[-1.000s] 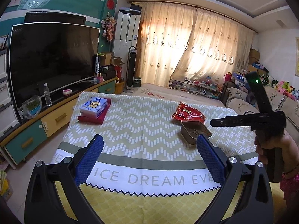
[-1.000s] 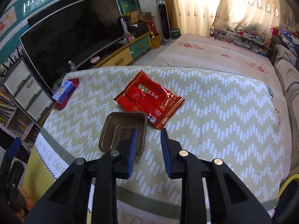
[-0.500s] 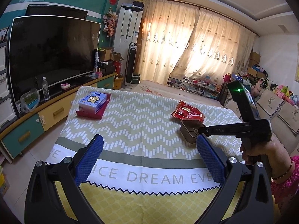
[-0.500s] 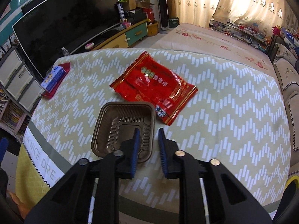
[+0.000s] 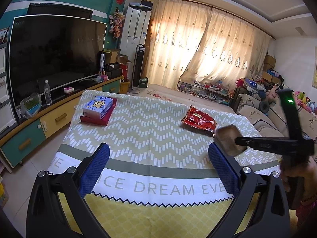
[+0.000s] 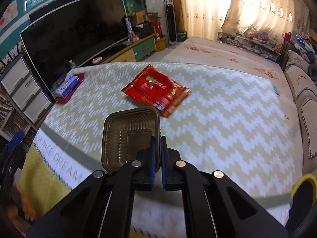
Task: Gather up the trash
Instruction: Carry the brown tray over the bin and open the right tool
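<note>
My right gripper (image 6: 157, 144) is shut on the right rim of a brown plastic tray (image 6: 128, 136) and holds it lifted and tilted above the table. In the left wrist view the same tray (image 5: 227, 138) hangs blurred from the right gripper (image 5: 237, 139). A red snack bag (image 6: 156, 89) lies flat on the zigzag tablecloth just beyond the tray; it also shows in the left wrist view (image 5: 199, 119). My left gripper (image 5: 157, 162) is open and empty above the near edge of the table.
A blue tissue pack (image 5: 98, 106) on a red box (image 5: 98, 117) sits at the table's far left. A large TV (image 5: 53, 55) on a low cabinet (image 5: 39, 123) stands left. A sofa (image 5: 263, 119) runs along the right side.
The right gripper closed on the brown tray's rim and lifted it off the table, tilting it. The left gripper stayed open and hardly moved.
</note>
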